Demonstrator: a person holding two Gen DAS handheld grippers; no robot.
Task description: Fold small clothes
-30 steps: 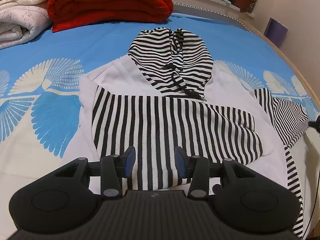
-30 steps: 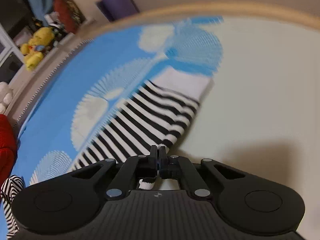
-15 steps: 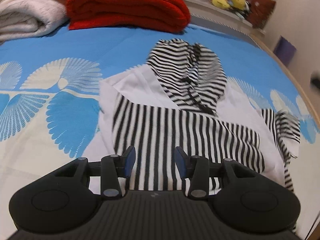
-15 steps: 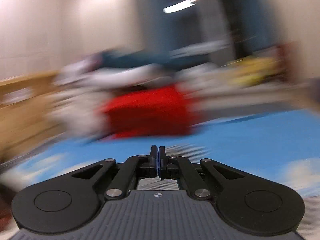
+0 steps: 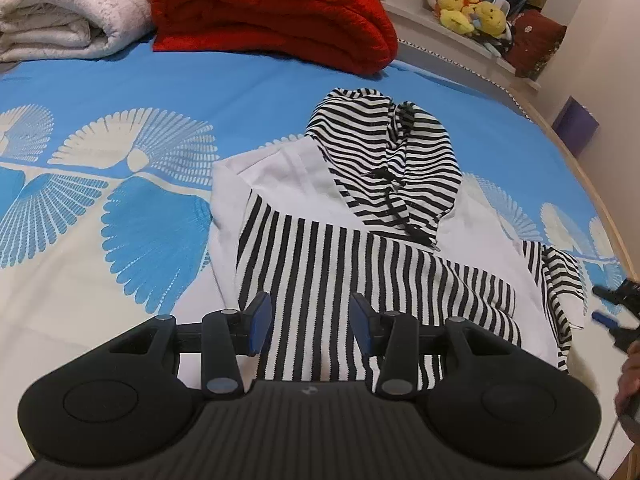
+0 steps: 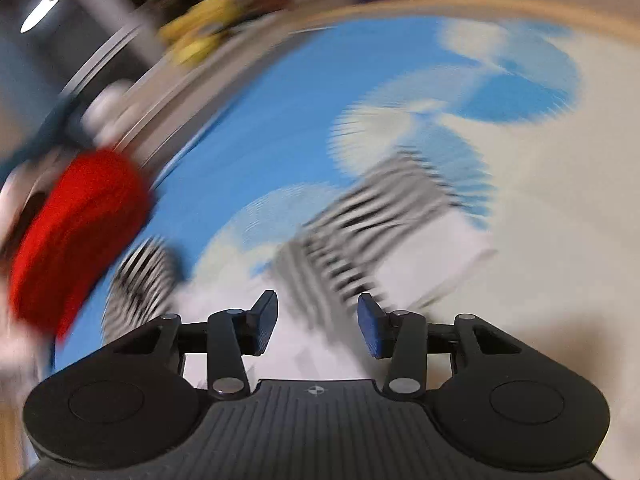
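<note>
Left gripper [image 5: 311,322]: jaws spread, empty, above the hem of the striped hoodie [image 5: 360,264]. Right gripper [image 6: 317,324]: jaws opening, nothing between them, view blurred. Hoodie lies flat on the blue patterned bed [image 5: 120,92], long axis running away from the left gripper, hood [image 5: 384,160] pointing toward the red blanket [image 5: 272,12].

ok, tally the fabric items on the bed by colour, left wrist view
Black-and-white striped: 1, the hoodie
Red: 1, the folded blanket
Off-white: 1, the folded blanket
Total: 3
</note>
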